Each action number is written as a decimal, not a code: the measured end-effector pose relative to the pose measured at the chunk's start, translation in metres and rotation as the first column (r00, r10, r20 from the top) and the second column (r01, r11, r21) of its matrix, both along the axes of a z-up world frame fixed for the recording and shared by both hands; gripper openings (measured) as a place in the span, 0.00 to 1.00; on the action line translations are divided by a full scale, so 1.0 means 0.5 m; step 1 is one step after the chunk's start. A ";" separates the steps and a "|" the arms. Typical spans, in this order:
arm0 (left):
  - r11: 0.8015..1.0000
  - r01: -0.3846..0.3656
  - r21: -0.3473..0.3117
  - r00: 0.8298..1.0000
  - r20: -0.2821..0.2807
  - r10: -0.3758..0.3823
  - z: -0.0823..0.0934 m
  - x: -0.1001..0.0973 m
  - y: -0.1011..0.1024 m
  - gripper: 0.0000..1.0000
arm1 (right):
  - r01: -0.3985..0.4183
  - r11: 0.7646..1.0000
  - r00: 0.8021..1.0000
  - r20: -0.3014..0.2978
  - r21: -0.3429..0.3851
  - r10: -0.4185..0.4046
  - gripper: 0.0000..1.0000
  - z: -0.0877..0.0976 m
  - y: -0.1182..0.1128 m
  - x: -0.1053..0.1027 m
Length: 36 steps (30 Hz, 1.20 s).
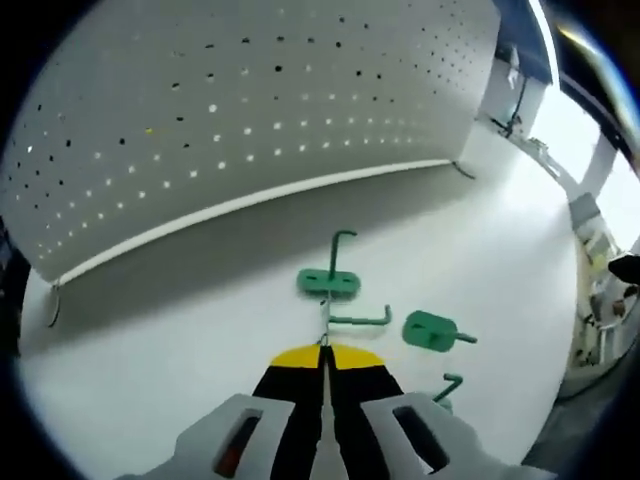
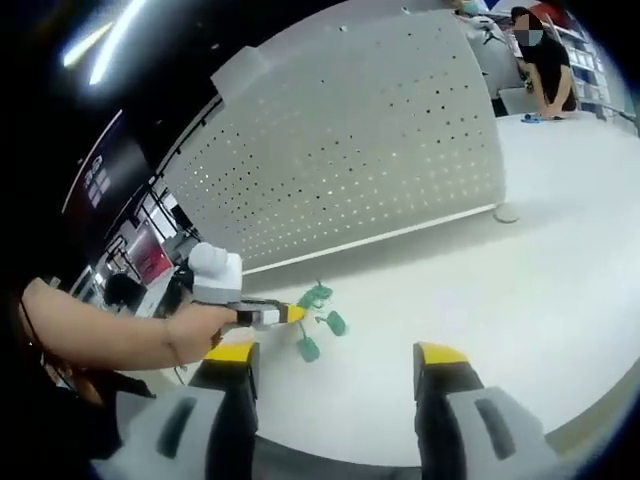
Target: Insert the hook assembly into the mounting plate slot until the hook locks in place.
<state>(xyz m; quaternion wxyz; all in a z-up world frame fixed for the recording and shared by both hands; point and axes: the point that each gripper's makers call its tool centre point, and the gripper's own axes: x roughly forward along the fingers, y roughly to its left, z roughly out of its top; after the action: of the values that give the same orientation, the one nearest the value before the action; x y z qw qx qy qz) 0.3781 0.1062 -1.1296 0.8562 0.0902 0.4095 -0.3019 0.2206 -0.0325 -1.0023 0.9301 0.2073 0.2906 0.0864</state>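
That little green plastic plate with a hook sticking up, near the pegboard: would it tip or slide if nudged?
The green plastic plate with the upright hook lies flat on the smooth white table, so it would probably slide rather than tip. It looks small and thin, so likely light and stiff.

Claws point(image 1: 325, 372) — yellow-tipped, black, grey.

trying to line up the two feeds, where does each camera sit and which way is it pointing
Left gripper view: rides the left gripper, jaws shut, looking low across the white table at the green hook parts and the pegboard.
Right gripper view: rides the right gripper, jaws open, set further back, facing the pegboard; the person's forearm and the left gripper enter from the left.
Shared: the pegboard, the table, the green hook parts and the left gripper.
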 end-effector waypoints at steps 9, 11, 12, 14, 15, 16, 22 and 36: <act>0.999 0.035 -0.035 0.999 0.039 -0.033 0.032 0.008 -0.007 0.01 | 0.000 1.000 1.000 -0.002 0.002 0.000 0.59 -0.002 0.003 0.001; 0.998 0.028 -0.050 0.999 0.041 -0.026 0.038 0.010 -0.005 0.01 | 0.012 1.000 1.000 0.004 0.025 -0.012 0.59 0.001 0.005 0.005; 0.999 0.032 -0.043 0.999 0.043 -0.030 0.038 0.010 -0.003 0.01 | 0.019 0.999 1.000 0.009 0.034 -0.019 0.59 0.003 0.006 0.008; 0.999 0.036 -0.040 0.999 0.036 -0.035 0.035 0.010 0.001 0.01 | 0.023 0.999 1.000 0.012 0.044 -0.024 0.58 0.006 0.007 0.011; 0.999 0.035 -0.038 0.999 0.032 -0.034 0.034 0.010 0.004 0.01 | 0.023 0.999 1.000 0.014 0.044 -0.023 0.58 0.007 0.008 0.012; 0.999 0.035 -0.038 0.999 0.030 -0.034 0.034 0.010 0.005 0.01 | 0.018 0.999 1.000 0.018 0.041 -0.018 0.58 0.009 0.011 0.014; 0.999 0.019 -0.051 0.999 0.026 -0.018 0.041 0.008 0.016 0.01 | 0.012 0.999 1.000 0.016 0.039 -0.012 0.58 0.008 0.012 0.009; 0.992 0.073 -0.107 0.996 0.057 -0.067 0.087 -0.003 0.008 0.01 | 0.003 0.999 1.000 0.026 0.034 -0.003 0.57 0.015 0.013 0.014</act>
<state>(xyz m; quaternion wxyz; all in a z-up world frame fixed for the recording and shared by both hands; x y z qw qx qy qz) 0.3764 0.1104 -1.0860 0.8592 0.0658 0.3663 -0.3512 0.2278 -0.0257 -0.9949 0.9304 0.2222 0.2765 0.0926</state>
